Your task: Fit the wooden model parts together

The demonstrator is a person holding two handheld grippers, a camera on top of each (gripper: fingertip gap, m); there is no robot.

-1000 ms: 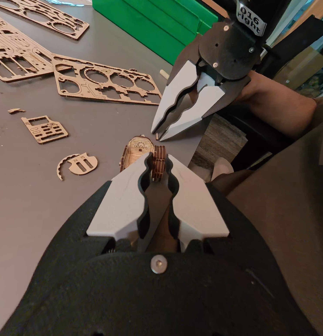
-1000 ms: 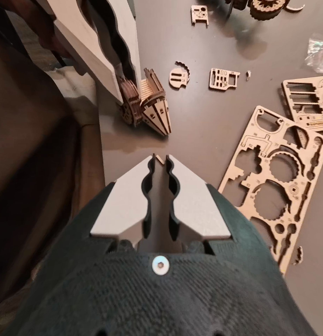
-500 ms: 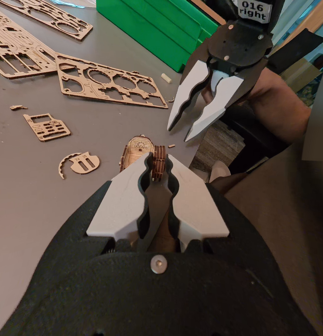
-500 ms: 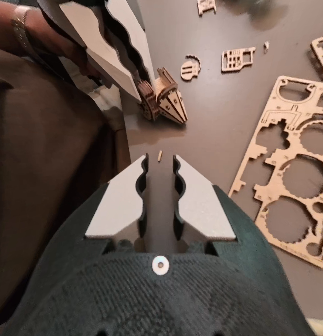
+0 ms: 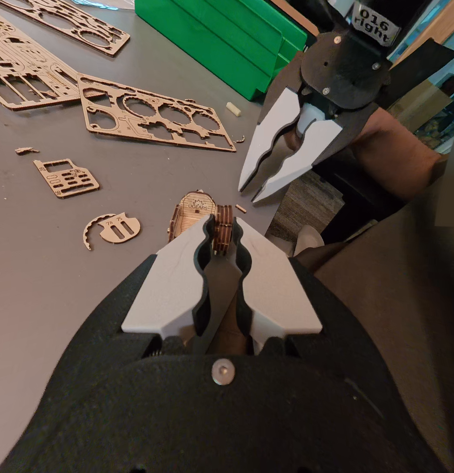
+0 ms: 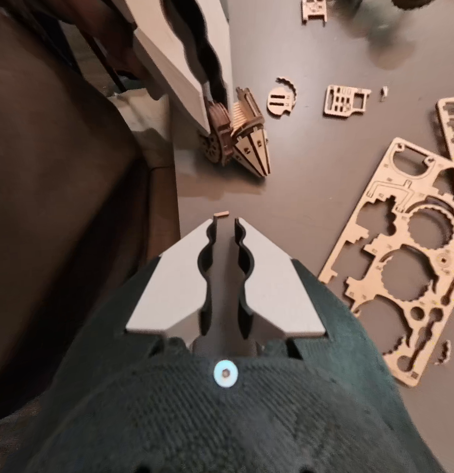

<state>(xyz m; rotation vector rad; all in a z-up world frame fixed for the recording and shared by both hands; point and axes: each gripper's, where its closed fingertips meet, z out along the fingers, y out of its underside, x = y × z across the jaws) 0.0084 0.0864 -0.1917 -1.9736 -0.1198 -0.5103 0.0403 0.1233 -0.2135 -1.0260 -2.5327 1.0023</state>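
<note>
My left gripper [image 5: 222,223] is shut on the dark layered wheel part [image 5: 222,230] of the small wooden model [image 5: 195,216], which rests on the grey table near its edge. The model [image 6: 246,138] and the left gripper [image 6: 213,102] also show in the right wrist view, at upper left. A tiny wooden peg [image 5: 240,208] lies on the table just right of the model. My right gripper [image 6: 224,225] is open with a narrow gap and empty, and the peg [image 6: 221,214] lies crosswise just beyond its tips. In the left wrist view the right gripper [image 5: 246,195] hovers just above the peg.
Punched-out wooden sheets [image 5: 154,117] [image 6: 400,256] lie on the table. Loose cut pieces [image 5: 66,178] [image 5: 115,226] lie left of the model. A green box [image 5: 220,43] stands at the back. A small white block [image 5: 233,108] lies near it. The table edge [image 6: 176,184] runs beside the peg. Across from one pair of fingers to the other is roughly 6 cm.
The right gripper opened and left the peg on the table, lifted away, then came back down to it with its jaws narrower. The left gripper kept holding the model still.
</note>
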